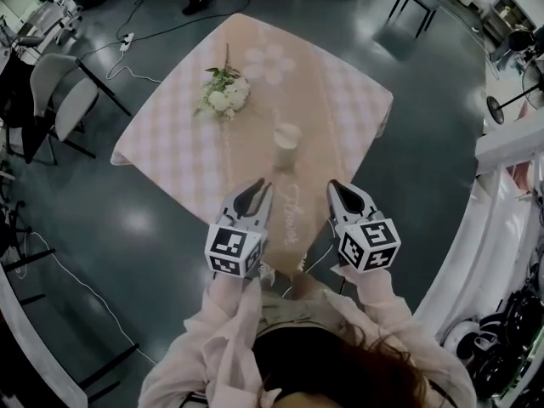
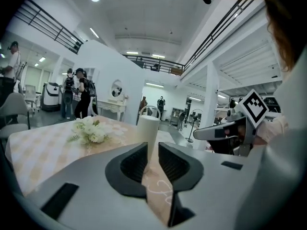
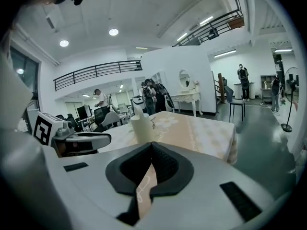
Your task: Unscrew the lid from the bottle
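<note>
The left gripper [image 1: 262,189] hangs over the near edge of the desk [image 1: 170,155]. In the left gripper view its jaws stand a narrow slit apart, and nothing is between them. The right gripper [image 1: 334,187] hangs beside it, level with it and apart from it. In the right gripper view its jaws are closed tip to tip on nothing.

The bottle [image 1: 287,144] stands upright on the checked cloth, ahead of both pairs of jaws and well apart from them. It sits between the two lines along which they point. It shows straight beyond the slit of the left jaws [image 2: 148,131], and ahead and slightly left of the right jaws [image 3: 141,127]. Neither gripper touches it.

A bunch of white flowers [image 1: 224,93] lies on the desk farther off, ahead and left of the left jaws.
</note>
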`<state>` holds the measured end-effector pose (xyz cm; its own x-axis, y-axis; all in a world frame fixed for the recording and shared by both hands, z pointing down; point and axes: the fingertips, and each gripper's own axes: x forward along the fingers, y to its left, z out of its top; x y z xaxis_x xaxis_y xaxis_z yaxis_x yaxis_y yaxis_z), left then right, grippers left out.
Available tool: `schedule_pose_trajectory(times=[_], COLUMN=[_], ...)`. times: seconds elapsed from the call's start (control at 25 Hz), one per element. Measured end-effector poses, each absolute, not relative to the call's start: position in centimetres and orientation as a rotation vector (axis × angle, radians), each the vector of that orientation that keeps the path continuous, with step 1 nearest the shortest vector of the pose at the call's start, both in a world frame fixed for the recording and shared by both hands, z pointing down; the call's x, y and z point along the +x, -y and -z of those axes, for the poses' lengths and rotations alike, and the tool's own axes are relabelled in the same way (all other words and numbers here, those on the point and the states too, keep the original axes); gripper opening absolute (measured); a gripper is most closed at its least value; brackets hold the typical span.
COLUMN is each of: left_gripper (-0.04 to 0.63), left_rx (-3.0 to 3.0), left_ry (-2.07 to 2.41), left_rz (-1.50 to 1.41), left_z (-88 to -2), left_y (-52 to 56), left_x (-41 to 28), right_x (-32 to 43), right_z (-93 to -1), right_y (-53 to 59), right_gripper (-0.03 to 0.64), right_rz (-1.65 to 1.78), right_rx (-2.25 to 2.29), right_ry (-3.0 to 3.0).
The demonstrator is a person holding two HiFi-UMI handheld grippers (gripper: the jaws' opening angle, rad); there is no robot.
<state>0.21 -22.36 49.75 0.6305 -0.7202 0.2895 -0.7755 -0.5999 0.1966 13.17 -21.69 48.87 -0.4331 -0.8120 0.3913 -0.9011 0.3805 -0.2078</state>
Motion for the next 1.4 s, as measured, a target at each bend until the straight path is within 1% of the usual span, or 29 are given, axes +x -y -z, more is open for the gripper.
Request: schedule_pose_trajectory(times=[0.08, 0.12, 0.28, 0.36, 0.56, 0.96, 1.08, 1.12, 1.16, 1.4], left_gripper=[0.16, 0.194, 0.299, 0.332, 0.353, 0.356, 0.354, 0.326, 0.322, 0.319], left_rx=[2.56, 2.562, 2.571, 2.576, 2.597, 2.671, 2.697, 2.698, 2.698, 2.711], left_ry=[1.193, 1.187, 1.193, 1.205, 1.223, 1.242, 1.255, 1.259, 1.257, 1.223], left_rz=[-0.258, -0.26, -0.279, -0.282, -0.32, -0.349, -0.308, -0.301, -0.304, -0.36], left_z=[-50.2, -50.5, -52.1, -53.1, -55.5, -58.2, -57.8, -57.7, -57.7, -57.7], left_y=[23.5, 24.0, 26.4, 27.6, 29.8, 33.1, 33.8, 34.0, 34.1, 33.7], left_x=[0.8, 1.2, 2.4, 2.9, 4.5, 6.8, 7.0, 7.0, 6.9, 7.0], right_x=[13.3, 13.4, 13.7, 13.8, 14.3, 14.9, 15.0, 15.0, 15.0, 14.9], right_z=[-49.3, -49.6, -50.7, -51.4, -53.2, -54.7, -55.0, -55.1, -55.2, -55.5], right_y=[22.5, 22.9, 24.2, 24.7, 25.6, 27.7, 28.1, 28.1, 28.0, 27.4], right_gripper=[0.014, 0.014, 0.014, 0.014, 0.014, 0.014, 0.014, 0.014, 0.014, 0.014], right_rz=[-0.589, -0.595, -0.616, -0.631, -0.673, -0.73, -0.74, -0.743, -0.746, -0.754], right_rx=[1.514, 1.506, 1.466, 1.452, 1.426, 1.448, 1.454, 1.454, 1.453, 1.451], right_ry=[2.414, 2.414, 2.41, 2.406, 2.384, 2.359, 2.356, 2.353, 2.35, 2.341])
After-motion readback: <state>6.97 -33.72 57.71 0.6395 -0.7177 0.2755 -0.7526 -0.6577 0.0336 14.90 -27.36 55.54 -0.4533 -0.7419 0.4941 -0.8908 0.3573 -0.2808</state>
